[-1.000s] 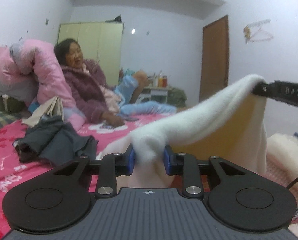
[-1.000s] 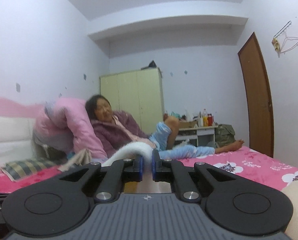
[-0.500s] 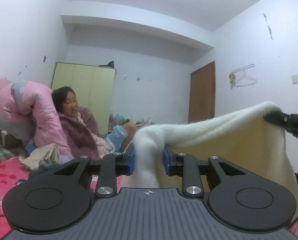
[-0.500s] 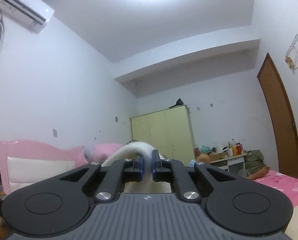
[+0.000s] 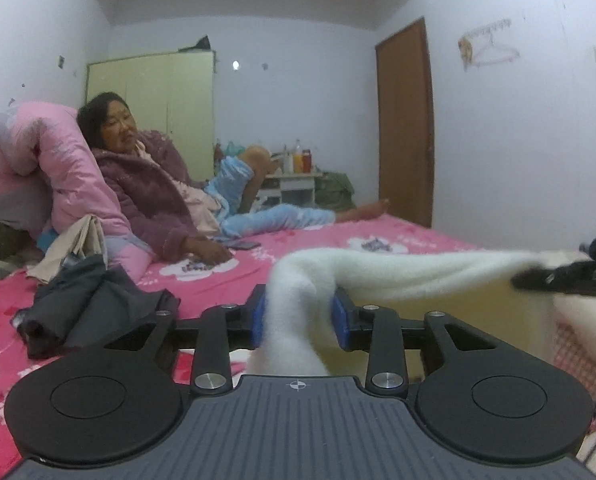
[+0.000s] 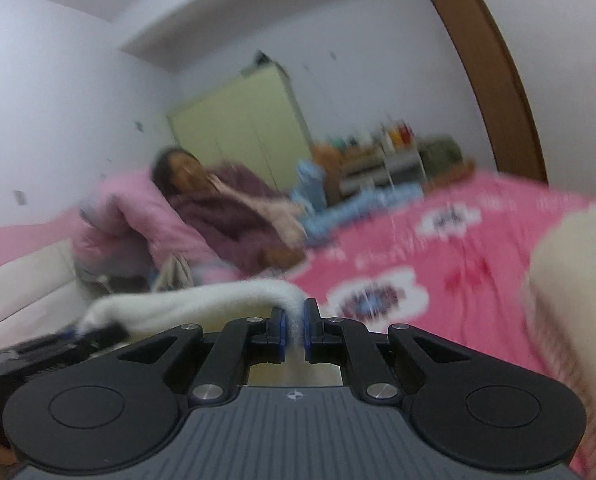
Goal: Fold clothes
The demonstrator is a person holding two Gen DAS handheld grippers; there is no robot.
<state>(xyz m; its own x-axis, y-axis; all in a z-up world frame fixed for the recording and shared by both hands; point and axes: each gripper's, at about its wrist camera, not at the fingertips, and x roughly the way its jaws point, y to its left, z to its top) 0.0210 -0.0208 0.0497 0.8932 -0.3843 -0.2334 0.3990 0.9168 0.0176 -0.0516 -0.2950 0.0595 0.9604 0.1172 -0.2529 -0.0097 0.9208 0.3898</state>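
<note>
A white fleece garment (image 5: 397, 276) stretches between both grippers above the pink floral bed (image 5: 329, 240). My left gripper (image 5: 299, 322) is shut on a thick bunch of its edge. In the left wrist view the right gripper (image 5: 537, 278) shows at the far right, blurred, holding the other end. In the right wrist view my right gripper (image 6: 294, 328) is shut on a thin fold of the same white garment (image 6: 202, 300), which runs left to the left gripper (image 6: 94, 330). The garment's lower part hangs hidden behind the gripper bodies.
A person (image 5: 154, 184) in a purple robe reclines on the bed against a pink quilt (image 5: 50, 164). A dark grey garment (image 5: 94, 304) and a beige one (image 5: 74, 244) lie at the left. More cream fabric (image 6: 573, 280) sits at the right.
Both grippers have come down from a raised position toward the bed, with the white garment still held. The right wrist view is tilted and blurred from fast motion.
</note>
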